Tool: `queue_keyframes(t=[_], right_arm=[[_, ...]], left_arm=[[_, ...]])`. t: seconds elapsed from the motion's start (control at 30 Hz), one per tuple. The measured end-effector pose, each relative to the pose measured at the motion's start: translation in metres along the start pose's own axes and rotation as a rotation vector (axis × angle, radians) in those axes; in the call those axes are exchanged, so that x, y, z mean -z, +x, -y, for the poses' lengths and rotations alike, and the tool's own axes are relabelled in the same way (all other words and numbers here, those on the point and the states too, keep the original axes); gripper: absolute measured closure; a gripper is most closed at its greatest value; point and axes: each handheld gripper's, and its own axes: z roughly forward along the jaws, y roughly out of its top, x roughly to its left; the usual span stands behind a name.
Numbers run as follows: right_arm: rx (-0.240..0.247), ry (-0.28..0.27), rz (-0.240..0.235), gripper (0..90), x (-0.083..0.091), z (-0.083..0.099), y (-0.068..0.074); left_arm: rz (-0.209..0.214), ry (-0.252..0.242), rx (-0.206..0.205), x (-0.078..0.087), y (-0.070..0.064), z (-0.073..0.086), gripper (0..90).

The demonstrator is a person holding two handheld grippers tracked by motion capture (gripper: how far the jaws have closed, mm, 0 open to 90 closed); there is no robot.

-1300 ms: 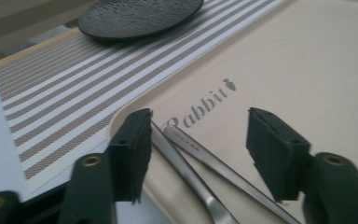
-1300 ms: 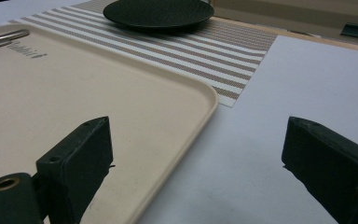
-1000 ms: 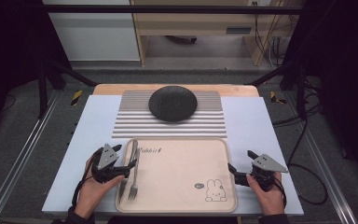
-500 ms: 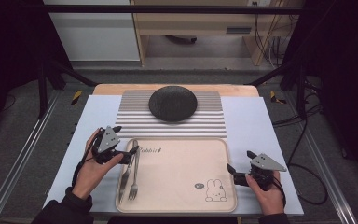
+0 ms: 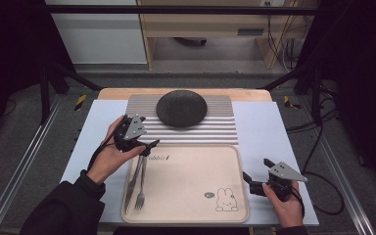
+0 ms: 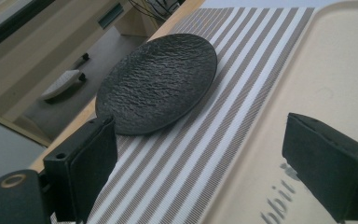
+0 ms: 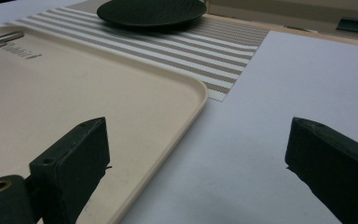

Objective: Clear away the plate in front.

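Along the tray's [image 5: 186, 181] left edge lie a fork [image 5: 140, 182] and knife [image 5: 133, 178], silvery, parallel; both grippers' fingers wide, empty.

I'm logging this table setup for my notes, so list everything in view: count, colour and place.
plate: one, black, textured, on the far middle of the striped mat.
striped mat: one, grey and white, beyond the tray.
tray: one, beige, with a rabbit drawing and lettering, near middle of the table.
cutlery: a fork and what looks like one more piece, silver, along the tray's left side.
table cover: one, pale, under mat and tray.
left gripper: one, black, open, over the tray's far left corner.
right gripper: one, black, open, at the tray's right edge.
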Motion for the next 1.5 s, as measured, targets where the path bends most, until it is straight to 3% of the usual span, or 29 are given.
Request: queue_keyframes(t=[0.3,0.63,0.87,1.1,1.37,1.5], right_arm=[[-0.011,0.010,0.016,6.0,-0.001,-0.001,0.001],[-0.013,0.017,0.025,5.8,-0.001,-0.001,0.002],[-0.018,0.019,0.031,5.6,-0.001,-0.001,0.002],[-0.015,0.025,0.033,5.6,-0.002,0.000,0.003],[-0.019,0.031,0.037,5.6,-0.002,0.000,0.003],[-0.021,0.032,0.039,5.6,-0.002,0.001,0.004]], left_arm=[[0.026,0.049,-0.031,-0.028,0.015,-0.013,11.9],[0.039,0.073,-0.091,-0.053,0.016,-0.025,12.6],[0.023,0.127,-0.180,-0.069,0.009,-0.022,15.5],[0.008,0.167,-0.235,-0.082,0.006,-0.016,20.8],[-0.013,0.178,-0.351,-0.086,0.003,-0.029,23.4],[-0.020,0.207,-0.394,-0.094,0.003,-0.026,23.9]])
